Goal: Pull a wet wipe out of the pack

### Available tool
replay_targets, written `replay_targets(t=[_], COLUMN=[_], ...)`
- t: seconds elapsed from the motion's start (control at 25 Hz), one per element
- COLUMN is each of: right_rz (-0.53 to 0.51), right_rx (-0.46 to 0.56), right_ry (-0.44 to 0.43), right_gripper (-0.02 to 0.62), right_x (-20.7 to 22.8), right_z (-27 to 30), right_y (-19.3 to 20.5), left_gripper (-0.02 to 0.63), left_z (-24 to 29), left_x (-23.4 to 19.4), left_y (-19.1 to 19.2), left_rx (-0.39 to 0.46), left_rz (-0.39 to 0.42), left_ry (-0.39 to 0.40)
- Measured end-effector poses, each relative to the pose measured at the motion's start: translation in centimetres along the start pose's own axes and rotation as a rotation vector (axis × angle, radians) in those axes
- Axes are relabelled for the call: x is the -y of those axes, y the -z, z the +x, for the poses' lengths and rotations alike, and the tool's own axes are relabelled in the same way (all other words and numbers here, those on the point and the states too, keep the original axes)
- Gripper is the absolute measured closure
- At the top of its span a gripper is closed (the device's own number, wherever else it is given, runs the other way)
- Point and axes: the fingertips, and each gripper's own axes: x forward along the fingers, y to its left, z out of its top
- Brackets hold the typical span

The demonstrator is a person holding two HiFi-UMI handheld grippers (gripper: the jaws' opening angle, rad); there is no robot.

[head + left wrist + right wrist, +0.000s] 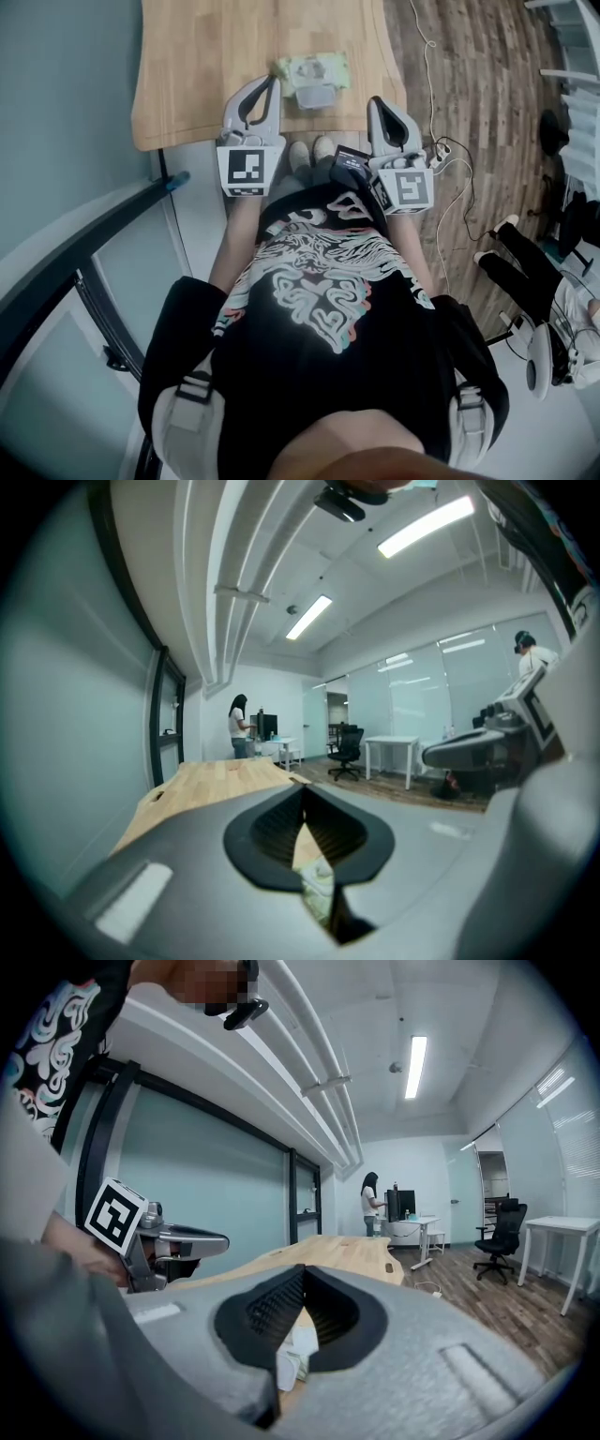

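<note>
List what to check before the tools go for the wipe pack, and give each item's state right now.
1. The wipe pack lies on the table, in view: ok.
2. The pack sits between the two tools, with nothing in the way: ok.
3. The left tool is open for a grasp: not ok, jaws together, empty.
4. The right tool is open for a grasp: not ok, jaws together, empty.
5. The pack is already opened for pulling: cannot tell, too small and blurred.
</note>
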Motion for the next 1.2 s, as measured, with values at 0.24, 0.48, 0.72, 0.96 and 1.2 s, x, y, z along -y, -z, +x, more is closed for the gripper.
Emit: replay_targets(t=[0.24,0.48,0.72,0.96,1.2], right_rz=[-0.004,0.002,-0.004,-0.043,-0.095], right_rx=[-0.003,0.002,-0.01,-0.081,-0.147], right_ry=[-0.012,-0.029,-0.017,-0.059,-0.13], right_gripper=[0.595,0.596,0.596,0.595,0.595], right_x=[0.1,0.4,1.5,0.6,-0.7], right_z=[0.2,1.4,2.5,3.5,4.6], right_y=[0.5,1.3,2.3,4.1,6.3], left_gripper=[0.619,0.62,0.618,0.619,0.619], left_z=[0.9,1.9,3.1,4.2,5.4], left_x=[0.2,-0.2,0.1,0.1,0.8], left_y=[-0.2,0.7,1.5,2.7,5.0], left_rx=[0.009,0.001,-0.026,-0.052,-0.093], left_rz=[0.011,0.03,0.051,0.035,0.038], left_ry=[0.015,0.011,0.029,0.041,0.071])
